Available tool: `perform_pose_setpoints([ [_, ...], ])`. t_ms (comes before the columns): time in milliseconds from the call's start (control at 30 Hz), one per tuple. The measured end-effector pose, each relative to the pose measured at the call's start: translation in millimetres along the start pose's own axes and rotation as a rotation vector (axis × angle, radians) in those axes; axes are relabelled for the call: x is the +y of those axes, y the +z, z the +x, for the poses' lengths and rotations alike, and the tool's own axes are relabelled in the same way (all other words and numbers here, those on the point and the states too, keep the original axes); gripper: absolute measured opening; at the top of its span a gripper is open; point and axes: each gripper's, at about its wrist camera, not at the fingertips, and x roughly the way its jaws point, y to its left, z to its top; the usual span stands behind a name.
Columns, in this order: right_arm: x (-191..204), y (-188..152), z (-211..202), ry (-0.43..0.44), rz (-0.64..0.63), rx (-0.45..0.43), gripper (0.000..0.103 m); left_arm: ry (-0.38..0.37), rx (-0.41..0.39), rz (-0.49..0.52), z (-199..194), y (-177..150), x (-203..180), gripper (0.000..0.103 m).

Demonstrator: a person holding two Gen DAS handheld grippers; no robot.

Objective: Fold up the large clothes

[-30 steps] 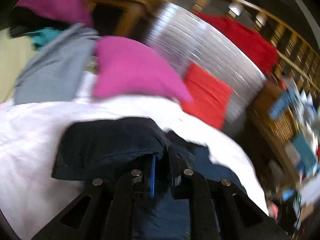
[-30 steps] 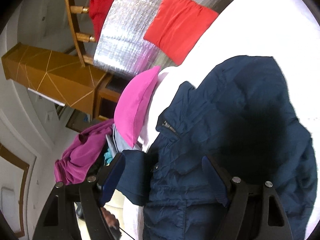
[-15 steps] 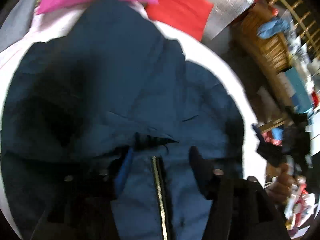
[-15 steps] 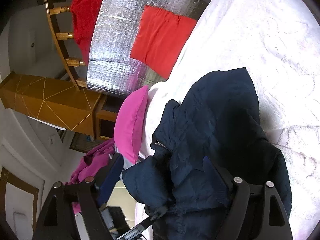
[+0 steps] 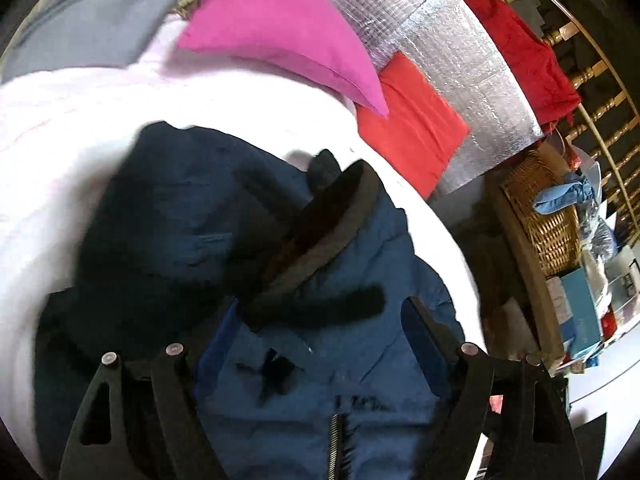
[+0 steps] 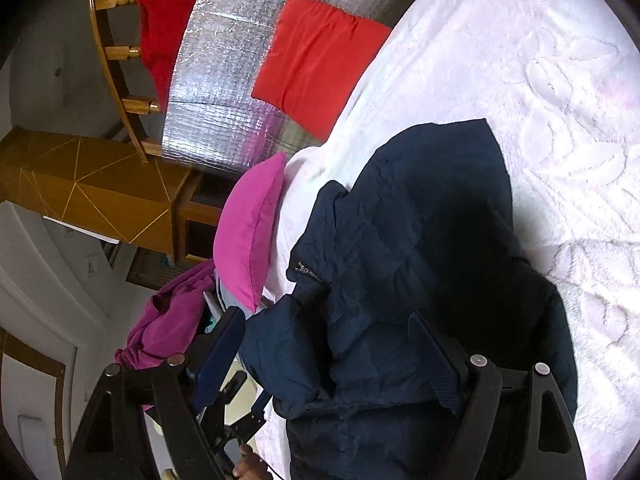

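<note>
I see the bed (image 6: 560, 80) under its white textured cover, and the navy quilted jacket (image 6: 420, 240) lies bunched on it, toward the edge nearest the pillows. Its dark collar (image 5: 332, 232) stands up from the fabric, and the zipper (image 5: 338, 440) runs down at the bottom of the left view. A pink pillow (image 5: 280, 28) and a red pillow (image 5: 412, 128) sit at the bed's far edge, against a silver foil panel (image 5: 452, 60). My left gripper (image 5: 320, 328) hovers over the jacket, jaws spread apart, gripping nothing. My right gripper (image 6: 332, 344) likewise has its jaws wide apart above the jacket.
</note>
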Motion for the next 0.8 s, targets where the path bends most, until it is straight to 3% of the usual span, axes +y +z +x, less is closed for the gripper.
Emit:
perform_pose_setpoints([
  [100, -2, 4, -3, -0.004, 0.002, -0.010, 0.086, -0.068, 0.013, 0.039, 6, -5, -22, 0.082],
  [300, -6, 9, -12, -0.015, 0.000, -0.038, 0.086, -0.246, -0.001, 0.216, 1, -25, -80, 0.082],
  [433, -7, 9, -13, -0.013, 0.003, -0.037, 0.086, -0.335, 0.075, 0.346, -17, -54, -116, 0.082],
  [567, -7, 9, -14, -0.008, -0.003, -0.040, 0.086, -0.276, 0.073, 0.460, -24, -61, -130, 0.082],
  [700, -10, 10, -11, -0.012, 0.005, -0.032, 0.086, -0.169, 0.008, 0.415, -34, -39, -104, 0.082],
  [800, -17, 10, -1, -0.027, 0.032, -0.007, 0.086, 0.047, -0.070, 0.344, -45, -20, -65, 0.082],
])
